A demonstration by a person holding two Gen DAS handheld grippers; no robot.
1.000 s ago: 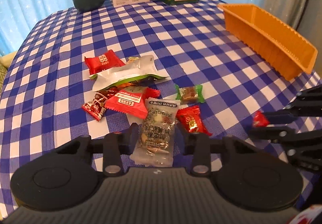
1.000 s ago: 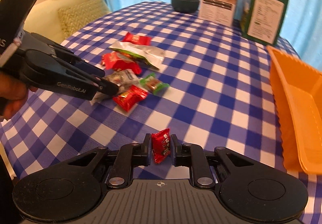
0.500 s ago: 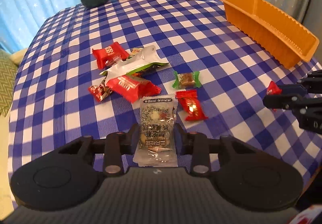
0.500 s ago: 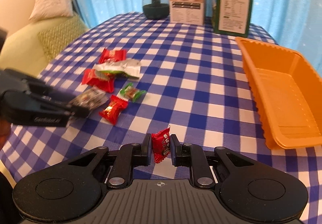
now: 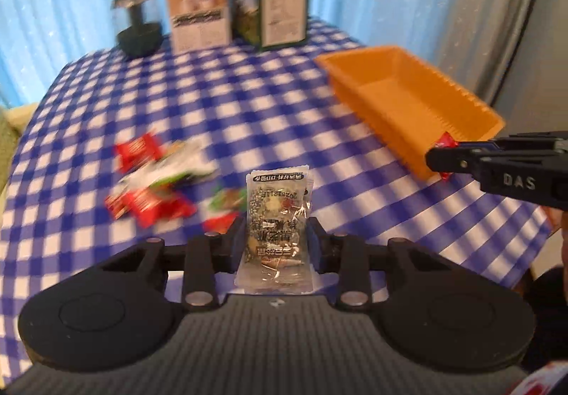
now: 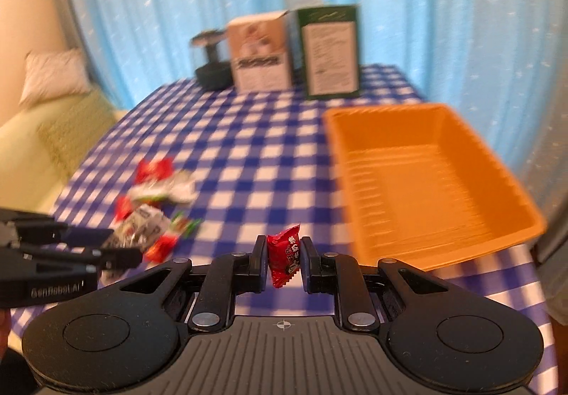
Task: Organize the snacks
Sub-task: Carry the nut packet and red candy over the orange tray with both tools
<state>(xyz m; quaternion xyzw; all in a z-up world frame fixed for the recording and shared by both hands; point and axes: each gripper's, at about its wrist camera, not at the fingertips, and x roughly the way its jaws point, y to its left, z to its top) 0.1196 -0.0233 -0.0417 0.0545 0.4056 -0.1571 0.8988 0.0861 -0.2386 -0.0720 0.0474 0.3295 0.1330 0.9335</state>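
My left gripper (image 5: 275, 240) is shut on a clear nut-snack packet (image 5: 277, 217) and holds it above the checked table. My right gripper (image 6: 283, 263) is shut on a small red candy (image 6: 284, 258), lifted in front of the orange tray (image 6: 479, 228). In the left wrist view the right gripper (image 5: 447, 157) shows at the right, by the near corner of the orange tray (image 5: 355, 82). Several loose snacks (image 5: 156, 182) lie in a blurred pile on the left of the table; the pile also shows in the right wrist view (image 6: 159, 189).
A dark jar (image 5: 136, 22), a white box (image 5: 198, 8) and a green box (image 5: 280, 1) stand at the table's far edge before blue curtains. A sofa with a pillow (image 6: 53, 79) is to the left. The blue-white checked cloth (image 5: 230, 104) covers the table.
Both grippers have risen and tilted up with their snacks held; the view now takes in the curtains. The right gripper has moved closer to the orange tray's near corner.
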